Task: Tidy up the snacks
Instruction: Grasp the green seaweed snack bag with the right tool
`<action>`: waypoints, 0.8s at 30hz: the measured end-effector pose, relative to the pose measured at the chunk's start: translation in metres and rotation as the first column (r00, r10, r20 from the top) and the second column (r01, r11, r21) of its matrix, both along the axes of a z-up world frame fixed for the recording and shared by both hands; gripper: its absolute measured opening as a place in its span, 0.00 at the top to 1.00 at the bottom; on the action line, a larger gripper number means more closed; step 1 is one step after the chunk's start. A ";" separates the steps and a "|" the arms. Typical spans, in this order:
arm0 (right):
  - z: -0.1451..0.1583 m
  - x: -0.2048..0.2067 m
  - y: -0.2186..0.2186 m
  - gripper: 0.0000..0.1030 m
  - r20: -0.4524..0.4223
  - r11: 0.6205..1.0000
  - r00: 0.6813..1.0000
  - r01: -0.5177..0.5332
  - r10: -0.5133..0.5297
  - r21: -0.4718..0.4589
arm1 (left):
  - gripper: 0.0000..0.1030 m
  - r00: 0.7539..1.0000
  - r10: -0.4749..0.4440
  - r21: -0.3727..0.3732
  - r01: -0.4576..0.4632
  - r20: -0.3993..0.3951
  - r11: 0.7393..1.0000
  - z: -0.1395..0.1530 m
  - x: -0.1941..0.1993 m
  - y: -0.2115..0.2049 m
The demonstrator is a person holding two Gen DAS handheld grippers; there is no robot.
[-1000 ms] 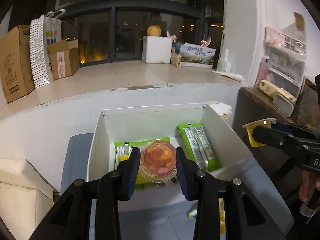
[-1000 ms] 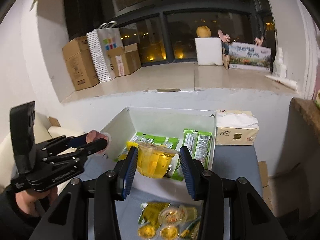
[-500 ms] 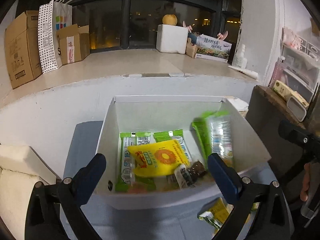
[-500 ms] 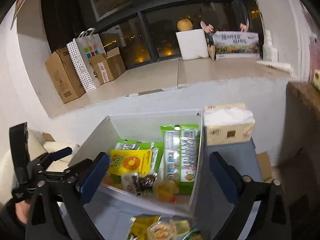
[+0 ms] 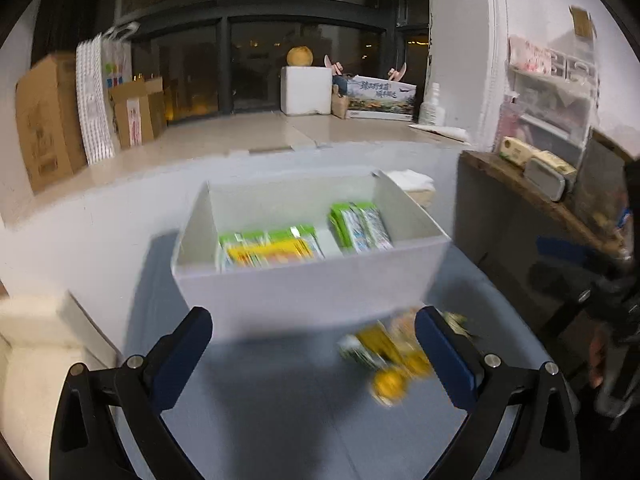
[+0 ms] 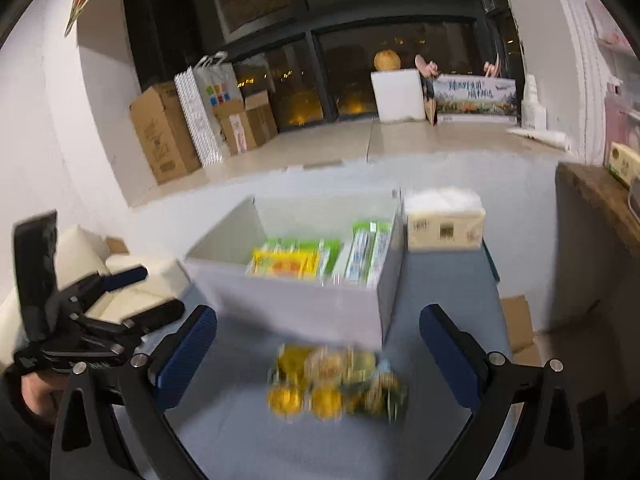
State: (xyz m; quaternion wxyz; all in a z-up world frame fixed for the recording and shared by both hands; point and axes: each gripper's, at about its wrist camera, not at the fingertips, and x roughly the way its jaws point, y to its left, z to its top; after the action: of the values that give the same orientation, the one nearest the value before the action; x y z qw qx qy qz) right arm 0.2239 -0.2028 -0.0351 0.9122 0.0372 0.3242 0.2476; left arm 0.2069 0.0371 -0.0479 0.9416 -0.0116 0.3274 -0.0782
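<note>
A white box (image 5: 304, 296) stands on the grey table and holds green snack packs (image 5: 360, 226) and a yellow pack (image 5: 276, 254); it also shows in the right wrist view (image 6: 296, 308). A blurred pile of yellow jelly cups and packets (image 6: 336, 384) lies on the table in front of the box, also in the left wrist view (image 5: 390, 360). My left gripper (image 5: 314, 348) is open and empty, near the box's front left. My right gripper (image 6: 318, 352) is open and empty above the pile. The left gripper shows in the right wrist view (image 6: 132, 296).
A tissue pack (image 6: 442, 220) sits right of the box. A wooden shelf (image 5: 532, 196) stands at the right. Cardboard boxes (image 6: 164, 136) and a paper bag (image 6: 204, 108) line the windowsill. Cream cushions (image 5: 36, 344) lie at the left.
Both grippers let go of their jelly cups into the box, opened wide, and have pulled back and down toward the pile in front of the box.
</note>
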 end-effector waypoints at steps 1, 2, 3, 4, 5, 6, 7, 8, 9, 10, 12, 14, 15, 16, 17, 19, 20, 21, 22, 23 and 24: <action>-0.008 -0.009 -0.003 0.00 -0.016 1.000 1.000 -0.002 0.002 0.002 | 0.00 1.000 -0.004 -0.037 0.003 -0.021 0.999 -0.005 -0.011 -0.001; -0.018 -0.018 -0.006 0.00 -0.037 1.000 0.999 -0.001 0.001 0.001 | 0.00 0.999 -0.011 -0.059 0.009 -0.036 0.998 -0.010 -0.020 -0.003; -0.025 -0.024 -0.009 0.00 -0.052 1.000 0.999 0.005 -0.005 -0.003 | 0.00 0.999 -0.006 -0.064 0.003 -0.045 0.998 -0.016 -0.033 -0.007; -0.035 -0.030 -0.012 0.00 -0.064 1.000 0.998 0.012 -0.012 -0.007 | 0.00 0.999 0.002 -0.059 -0.005 -0.052 0.998 -0.020 -0.041 -0.009; -0.045 -0.035 -0.016 0.00 -0.081 1.000 0.997 0.019 -0.020 -0.009 | 0.00 0.998 -0.002 -0.059 -0.002 -0.065 0.998 -0.026 -0.050 -0.013; -0.053 -0.037 -0.020 0.00 -0.099 1.000 0.995 0.026 -0.026 -0.004 | 0.00 0.997 -0.006 -0.061 0.002 -0.074 0.998 -0.031 -0.055 -0.015; -0.062 -0.039 -0.024 0.00 -0.130 0.999 0.991 0.033 -0.032 0.009 | 0.00 0.996 -0.007 -0.064 0.002 -0.084 0.998 -0.036 -0.061 -0.018; -0.070 -0.038 -0.028 0.00 -0.156 0.999 0.987 0.039 -0.035 0.022 | 0.00 0.995 -0.009 -0.065 0.003 -0.095 0.998 -0.040 -0.066 -0.020; -0.076 -0.036 -0.031 0.00 -0.174 0.999 0.984 0.046 -0.041 0.025 | 0.00 0.994 -0.016 -0.068 0.008 -0.106 0.998 -0.045 -0.070 -0.022; -0.082 -0.034 -0.032 0.00 -0.184 0.998 0.982 0.056 -0.051 0.020 | 0.00 0.993 -0.019 -0.074 0.011 -0.116 0.997 -0.051 -0.073 -0.023; -0.090 -0.026 -0.032 0.00 -0.197 0.998 0.979 0.064 -0.061 0.007 | 0.00 0.990 -0.015 -0.082 0.003 -0.141 0.997 -0.059 -0.077 -0.024; -0.099 -0.015 -0.032 0.00 -0.218 0.998 0.974 0.059 -0.054 0.014 | 0.00 0.988 -0.007 -0.076 -0.005 -0.155 0.997 -0.065 -0.078 -0.026; -0.102 -0.008 -0.032 0.00 -0.223 0.998 0.973 0.065 -0.062 0.006 | 0.00 0.988 -0.006 -0.070 -0.005 -0.156 0.998 -0.067 -0.080 -0.027; -0.104 -0.002 -0.032 0.00 -0.223 0.997 0.972 0.074 -0.072 -0.002 | 0.00 0.987 -0.007 -0.061 -0.003 -0.158 0.998 -0.068 -0.081 -0.028; -0.107 0.007 -0.032 0.00 -0.227 0.997 0.971 0.082 -0.081 -0.005 | 0.00 0.987 -0.003 -0.057 -0.006 -0.161 0.998 -0.070 -0.082 -0.028; -0.111 0.023 -0.032 0.00 -0.243 0.997 0.966 0.083 -0.082 -0.005 | 0.00 0.987 0.000 -0.063 -0.011 -0.163 0.998 -0.071 -0.083 -0.028; -0.113 0.031 -0.032 0.00 -0.240 0.997 0.967 0.081 -0.080 -0.004 | 0.00 0.986 0.003 -0.065 -0.014 -0.167 0.998 -0.071 -0.083 -0.027; -0.114 0.039 -0.032 0.00 -0.236 0.997 0.969 0.077 -0.077 -0.009 | 0.00 0.985 0.006 -0.065 -0.017 -0.171 0.998 -0.073 -0.083 -0.027; -0.117 0.045 -0.030 0.00 -0.241 0.997 0.967 0.079 -0.083 -0.026 | 0.00 0.984 0.010 -0.062 -0.021 -0.176 0.998 -0.074 -0.083 -0.027; -0.119 0.051 -0.028 0.00 -0.247 0.996 0.965 0.081 -0.087 -0.035 | 0.00 0.984 0.012 -0.060 -0.023 -0.179 0.998 -0.075 -0.082 -0.028; -0.122 0.056 -0.027 0.00 -0.257 0.996 0.963 0.076 -0.083 -0.035 | 0.00 0.983 0.011 -0.061 -0.023 -0.183 0.998 -0.076 -0.082 -0.028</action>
State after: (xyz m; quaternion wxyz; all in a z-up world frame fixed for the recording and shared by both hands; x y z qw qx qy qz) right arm 0.2798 -0.2298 -0.1573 0.8718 0.0707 0.4416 0.1997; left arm 0.1247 0.0089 -0.1242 0.9075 -0.0512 0.4094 -0.0789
